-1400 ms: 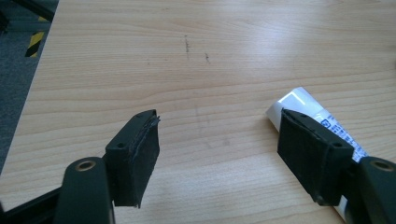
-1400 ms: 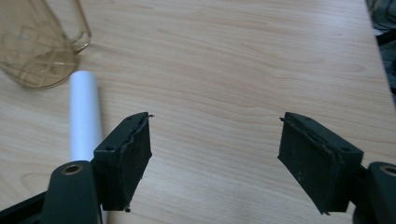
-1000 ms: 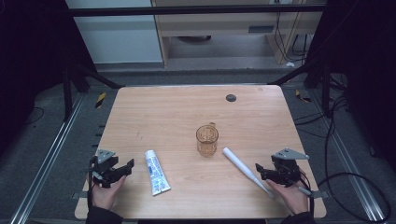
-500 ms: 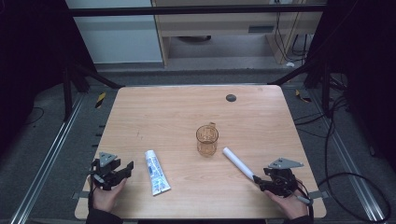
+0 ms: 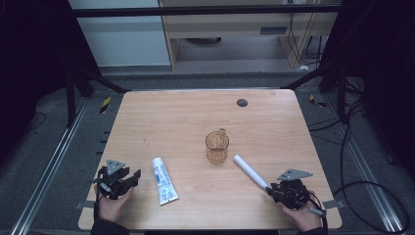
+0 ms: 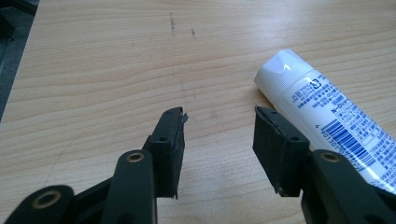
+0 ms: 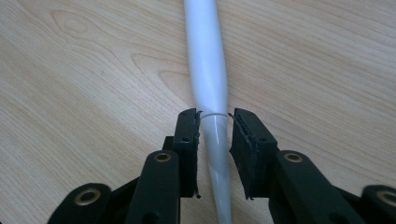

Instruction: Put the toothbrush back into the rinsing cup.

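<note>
A white tapered stick (image 5: 249, 171) lies slanted on the wooden table (image 5: 186, 122), right of centre. My right gripper (image 5: 270, 191) sits at its near, narrow end. In the right gripper view the jaws (image 7: 215, 116) have just been closing, with the stick (image 7: 205, 60) between them and thin gaps left at both pads. A white toothpaste tube (image 5: 163, 180) lies left of centre. My left gripper (image 5: 132, 177) rests left of it, and its jaws (image 6: 218, 119) have just been closing on bare wood. The tube (image 6: 322, 116) lies just outside the right jaw.
An amber glass mug (image 5: 217, 146) stands upright mid-table, just beyond the stick's far end. A small black disc (image 5: 242, 102) lies near the far edge. Both hands rest close to the table's front edge, with dark floor and cables around it.
My right gripper has shifted slightly towards the front edge, onto the stick's near end, and its jaws have narrowed around it. The left hand has stayed put.
</note>
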The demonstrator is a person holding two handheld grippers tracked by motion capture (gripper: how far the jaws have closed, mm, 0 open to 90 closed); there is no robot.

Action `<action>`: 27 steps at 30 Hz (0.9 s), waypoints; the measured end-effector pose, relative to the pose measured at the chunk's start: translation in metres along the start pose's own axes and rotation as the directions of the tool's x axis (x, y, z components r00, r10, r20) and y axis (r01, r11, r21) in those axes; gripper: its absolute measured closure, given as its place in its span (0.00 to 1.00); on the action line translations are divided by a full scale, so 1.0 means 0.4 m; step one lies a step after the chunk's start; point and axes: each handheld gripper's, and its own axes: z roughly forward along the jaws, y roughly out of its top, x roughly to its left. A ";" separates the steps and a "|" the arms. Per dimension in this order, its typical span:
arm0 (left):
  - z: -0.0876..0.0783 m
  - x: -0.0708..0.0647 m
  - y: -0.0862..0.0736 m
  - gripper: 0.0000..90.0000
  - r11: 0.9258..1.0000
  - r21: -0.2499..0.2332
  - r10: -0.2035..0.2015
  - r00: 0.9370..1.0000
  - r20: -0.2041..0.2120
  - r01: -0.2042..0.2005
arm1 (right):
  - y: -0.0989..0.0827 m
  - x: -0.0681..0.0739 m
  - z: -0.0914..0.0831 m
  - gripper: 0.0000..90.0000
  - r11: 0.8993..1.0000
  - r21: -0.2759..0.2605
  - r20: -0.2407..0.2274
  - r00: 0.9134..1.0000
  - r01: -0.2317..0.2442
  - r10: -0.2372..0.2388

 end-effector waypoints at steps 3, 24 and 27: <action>0.001 0.000 0.000 0.59 1.000 0.003 0.000 1.000 0.002 0.000 | -0.002 -0.002 0.003 0.85 1.000 0.010 -0.003 1.000 -0.001 0.001; 0.001 0.000 -0.001 0.61 1.000 0.008 0.004 1.000 0.009 -0.004 | 0.004 0.027 0.008 0.89 1.000 0.018 -0.065 0.998 0.023 -0.022; 0.000 0.001 -0.001 0.61 1.000 0.006 0.003 1.000 0.011 -0.003 | 0.005 0.035 0.011 0.89 1.000 0.015 -0.083 0.996 0.021 -0.019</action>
